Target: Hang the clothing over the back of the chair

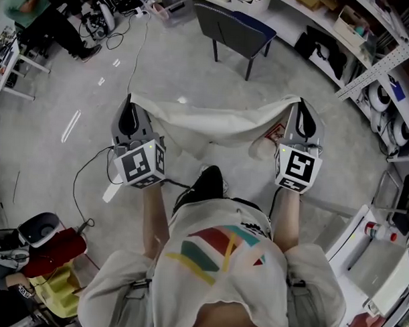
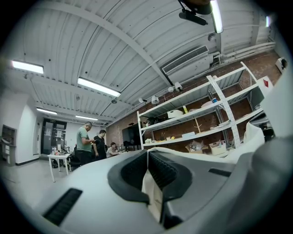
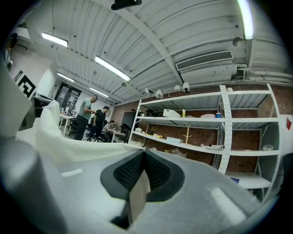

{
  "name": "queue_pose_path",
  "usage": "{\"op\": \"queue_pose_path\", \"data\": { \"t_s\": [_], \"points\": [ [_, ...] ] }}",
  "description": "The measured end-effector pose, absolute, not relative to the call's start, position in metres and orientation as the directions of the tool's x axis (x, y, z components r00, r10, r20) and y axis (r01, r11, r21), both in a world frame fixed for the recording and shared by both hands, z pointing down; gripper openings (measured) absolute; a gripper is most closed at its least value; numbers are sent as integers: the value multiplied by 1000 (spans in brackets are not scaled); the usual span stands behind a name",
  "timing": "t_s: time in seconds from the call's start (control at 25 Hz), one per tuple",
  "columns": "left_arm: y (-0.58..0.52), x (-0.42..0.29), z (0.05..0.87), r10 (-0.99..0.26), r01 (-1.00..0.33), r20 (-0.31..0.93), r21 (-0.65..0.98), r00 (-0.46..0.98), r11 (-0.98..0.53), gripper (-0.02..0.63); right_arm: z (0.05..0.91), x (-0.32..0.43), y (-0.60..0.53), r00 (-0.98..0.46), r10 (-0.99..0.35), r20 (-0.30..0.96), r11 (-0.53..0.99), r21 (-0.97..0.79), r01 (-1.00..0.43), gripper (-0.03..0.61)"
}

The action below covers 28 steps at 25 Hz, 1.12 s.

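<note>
Head view downward; gripper views level, sharing shelves (image 2: 175,119).

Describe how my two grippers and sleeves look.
The left gripper and right gripper have grey shells with black tips, each carrying a white cube of black square markers. A thin black cable runs from the left. You wear a pale short-sleeved T-shirt with coloured stripes.
</note>
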State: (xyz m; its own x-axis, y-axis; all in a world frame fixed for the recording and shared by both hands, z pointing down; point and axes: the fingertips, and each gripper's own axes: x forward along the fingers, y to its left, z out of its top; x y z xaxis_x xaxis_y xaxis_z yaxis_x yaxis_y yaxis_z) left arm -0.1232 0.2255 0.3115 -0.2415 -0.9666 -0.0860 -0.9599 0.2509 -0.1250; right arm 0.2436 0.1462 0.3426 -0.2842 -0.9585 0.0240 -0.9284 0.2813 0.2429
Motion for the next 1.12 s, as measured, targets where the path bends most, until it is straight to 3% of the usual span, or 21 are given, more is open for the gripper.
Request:
{"op": "queue_pose_path", "data": {
  "t_s": [0.68,1.12],
  "points": [
    [136,-152,320,-966,-967,-124,-89,-227,238,15,346,213,72,-293,-956,35,290,282,-915,6],
    [14,-205,317,-977,-978,-131,-106,-166,181,15,345,165,-35,-231,-972,40,232,293,-928,6]
  ]
}}
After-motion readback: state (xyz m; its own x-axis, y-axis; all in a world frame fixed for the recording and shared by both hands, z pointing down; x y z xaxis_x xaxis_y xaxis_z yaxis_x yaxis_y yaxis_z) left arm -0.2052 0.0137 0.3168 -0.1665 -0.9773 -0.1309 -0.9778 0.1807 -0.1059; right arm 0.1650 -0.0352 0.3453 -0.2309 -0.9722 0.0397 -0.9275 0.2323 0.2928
